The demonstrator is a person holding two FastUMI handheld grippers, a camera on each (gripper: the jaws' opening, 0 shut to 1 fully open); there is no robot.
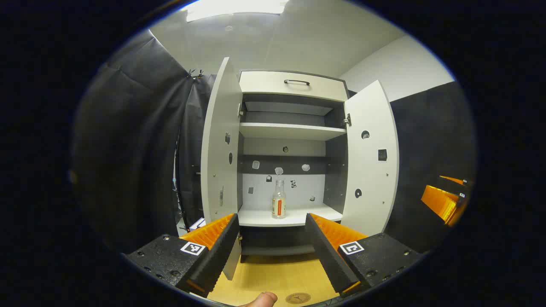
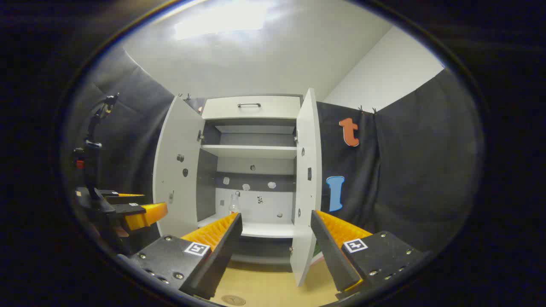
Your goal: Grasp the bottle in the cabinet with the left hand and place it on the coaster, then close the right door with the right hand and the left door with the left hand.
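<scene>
Ahead, bottle (image 1: 279, 199) upright on cabinet shelf (image 1: 273, 216), both tongs (image 1: 273, 238) (image 2: 276, 238) released, doors apparently wide.

You face a booth draped in black cloth (image 1: 140, 140), with a plain white wall (image 2: 384, 72) rising above it on the far side. Overhead, a bright ceiling light (image 1: 234, 6) glares against the white ceiling (image 1: 298, 34). Below you runs a light wooden worktop (image 1: 273, 273), and a black stand (image 2: 91, 162) rises at one edge.
</scene>
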